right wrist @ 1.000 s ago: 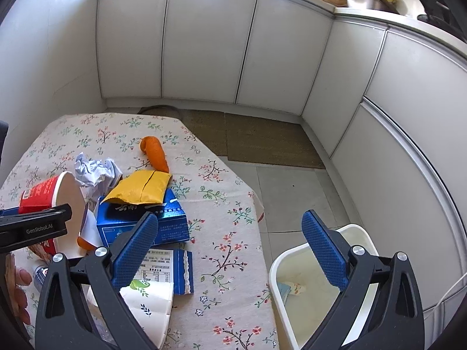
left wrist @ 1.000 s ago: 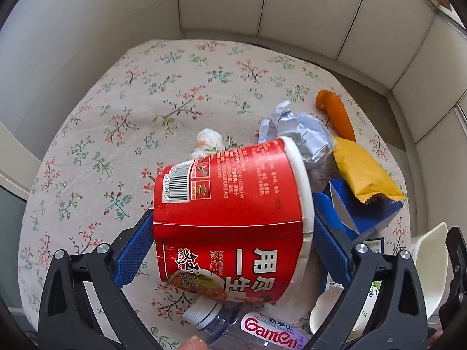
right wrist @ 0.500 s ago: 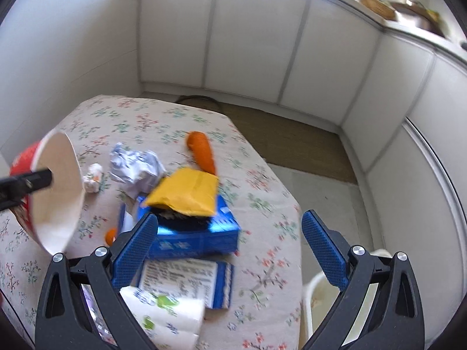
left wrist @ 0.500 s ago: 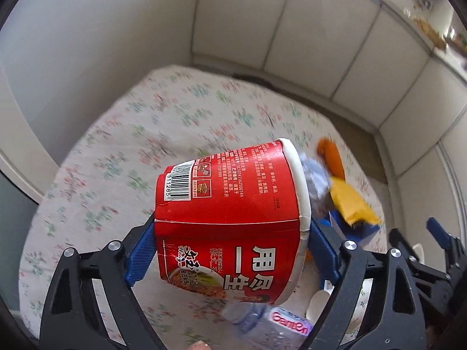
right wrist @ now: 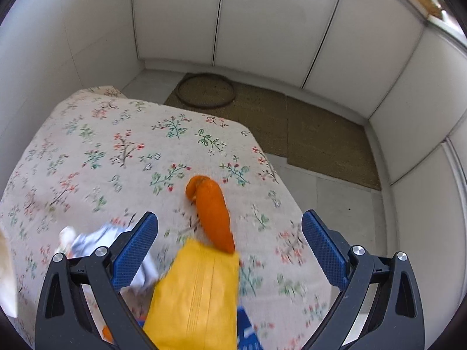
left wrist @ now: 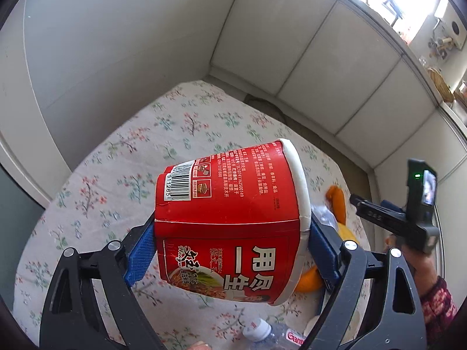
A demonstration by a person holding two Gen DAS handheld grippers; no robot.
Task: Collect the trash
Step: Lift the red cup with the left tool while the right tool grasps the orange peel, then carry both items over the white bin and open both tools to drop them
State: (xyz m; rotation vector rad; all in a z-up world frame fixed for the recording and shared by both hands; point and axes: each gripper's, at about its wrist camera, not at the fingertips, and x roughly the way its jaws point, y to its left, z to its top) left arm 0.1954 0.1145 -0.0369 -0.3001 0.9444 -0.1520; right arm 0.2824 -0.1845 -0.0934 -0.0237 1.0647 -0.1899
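My left gripper (left wrist: 230,250) is shut on a red instant-noodle cup (left wrist: 230,218) that lies on its side, lifted above the floral tablecloth (left wrist: 122,175). My right gripper (right wrist: 229,245) is open and empty, hovering over a yellow packet (right wrist: 195,297) and an orange carrot-shaped piece (right wrist: 214,218) on the tablecloth (right wrist: 116,151). In the left wrist view the right gripper's body (left wrist: 408,215) shows at the right, beside the orange piece (left wrist: 337,198). A crumpled paper (right wrist: 87,242) lies left of the packet.
A clear plastic bottle with a white cap (left wrist: 262,331) lies at the table's near edge. A blue box (right wrist: 246,329) sits under the packet. White cabinets (right wrist: 262,23) surround the table, and a brown mat (right wrist: 292,125) covers the floor beyond it.
My left gripper has raised the noodle cup well above the table. My right gripper has swung left from over the bin toward the table and now hovers above the yellow packet and orange piece.
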